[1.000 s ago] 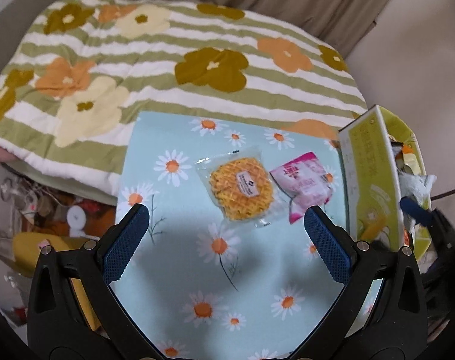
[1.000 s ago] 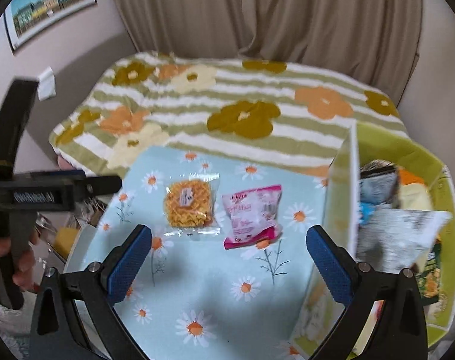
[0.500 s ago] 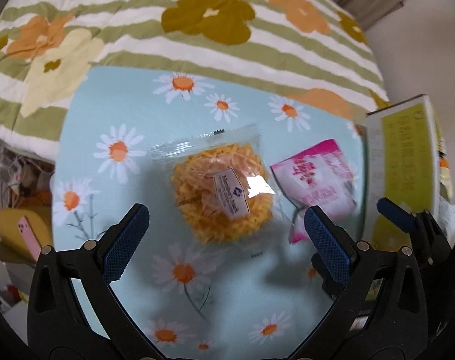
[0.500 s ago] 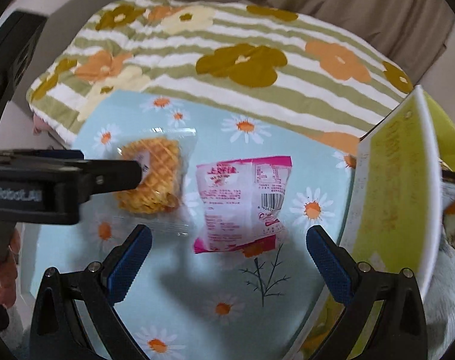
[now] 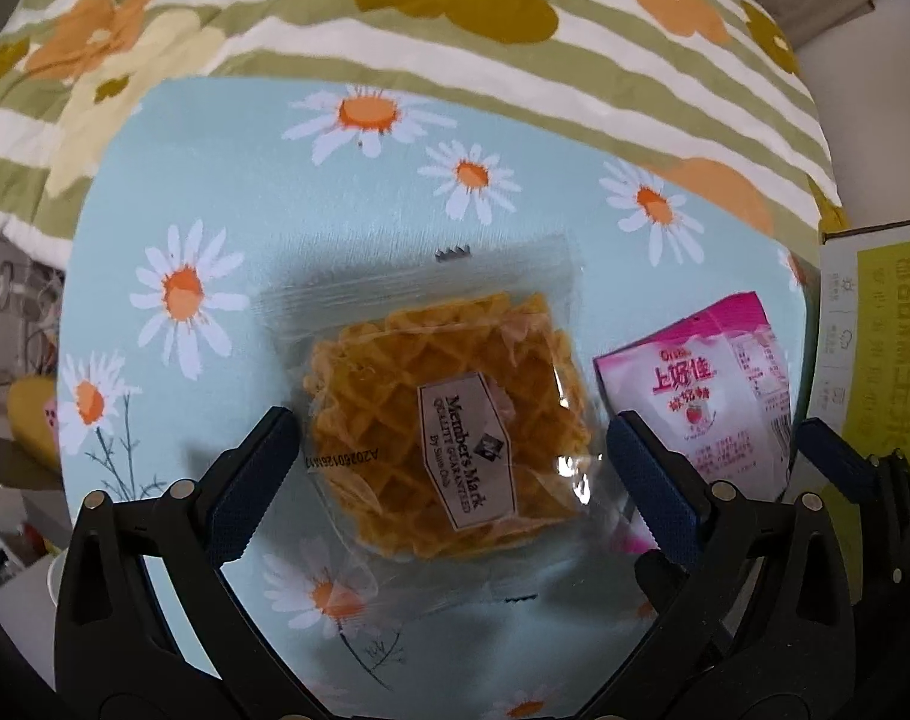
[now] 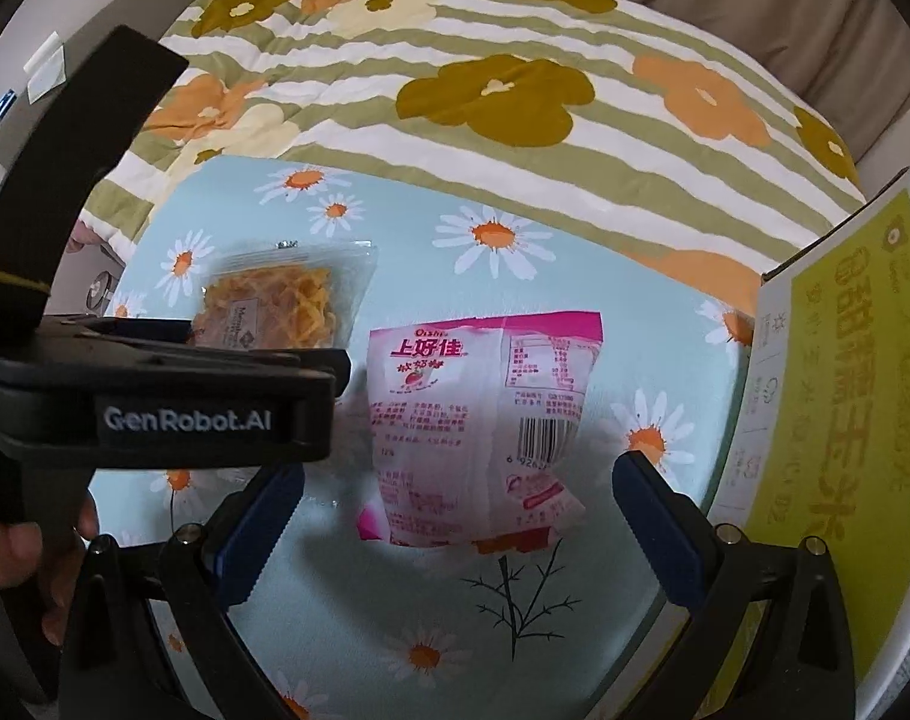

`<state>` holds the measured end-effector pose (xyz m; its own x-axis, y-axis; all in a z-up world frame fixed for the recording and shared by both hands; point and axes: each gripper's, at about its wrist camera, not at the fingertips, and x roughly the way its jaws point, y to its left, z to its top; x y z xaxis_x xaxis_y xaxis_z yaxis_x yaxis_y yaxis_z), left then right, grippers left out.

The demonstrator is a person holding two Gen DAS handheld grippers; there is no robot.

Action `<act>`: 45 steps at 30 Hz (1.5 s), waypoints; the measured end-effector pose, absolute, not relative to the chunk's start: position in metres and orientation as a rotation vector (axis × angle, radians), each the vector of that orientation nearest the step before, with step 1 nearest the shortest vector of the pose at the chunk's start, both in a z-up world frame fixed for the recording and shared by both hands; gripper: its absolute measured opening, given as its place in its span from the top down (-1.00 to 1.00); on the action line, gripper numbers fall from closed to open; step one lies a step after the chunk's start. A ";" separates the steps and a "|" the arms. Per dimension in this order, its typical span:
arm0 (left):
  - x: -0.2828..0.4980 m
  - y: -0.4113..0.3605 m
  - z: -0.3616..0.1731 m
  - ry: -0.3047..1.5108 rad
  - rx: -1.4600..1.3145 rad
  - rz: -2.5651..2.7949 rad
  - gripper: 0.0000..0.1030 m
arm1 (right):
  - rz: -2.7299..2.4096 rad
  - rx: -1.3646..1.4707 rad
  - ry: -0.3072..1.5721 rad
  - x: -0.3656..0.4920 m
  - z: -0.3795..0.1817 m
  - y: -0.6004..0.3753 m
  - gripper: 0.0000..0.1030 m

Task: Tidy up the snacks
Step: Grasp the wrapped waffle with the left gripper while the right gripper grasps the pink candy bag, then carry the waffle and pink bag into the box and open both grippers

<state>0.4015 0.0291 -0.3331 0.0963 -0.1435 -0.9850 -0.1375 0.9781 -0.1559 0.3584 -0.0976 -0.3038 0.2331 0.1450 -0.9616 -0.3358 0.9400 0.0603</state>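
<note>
A clear-wrapped orange waffle snack [image 5: 449, 426] lies on the light-blue daisy tablecloth [image 5: 275, 192]. My left gripper [image 5: 449, 480] is open, low over it, with a finger on each side. A pink snack packet [image 6: 478, 420] lies to its right and also shows in the left wrist view [image 5: 712, 384]. My right gripper [image 6: 455, 534] is open, with its fingers either side of the packet's near end. The waffle snack [image 6: 287, 306] shows in the right wrist view, partly hidden by the left gripper's body [image 6: 155, 402].
A yellow-green cardboard box [image 6: 838, 396] stands open at the table's right edge, its flap upright. It also shows in the left wrist view [image 5: 880, 348]. A bed with a green-striped floral quilt [image 6: 484, 84] lies behind the table. Clutter sits on the floor at the left [image 5: 17, 348].
Both grippers have moved down and forward toward the table. The left now straddles the waffle snack and the right straddles the pink packet. Both stay open.
</note>
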 end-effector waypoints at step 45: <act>0.344 0.064 -0.142 1.079 -0.144 -0.301 -0.46 | 0.245 0.077 0.970 0.289 -0.153 -0.121 -0.06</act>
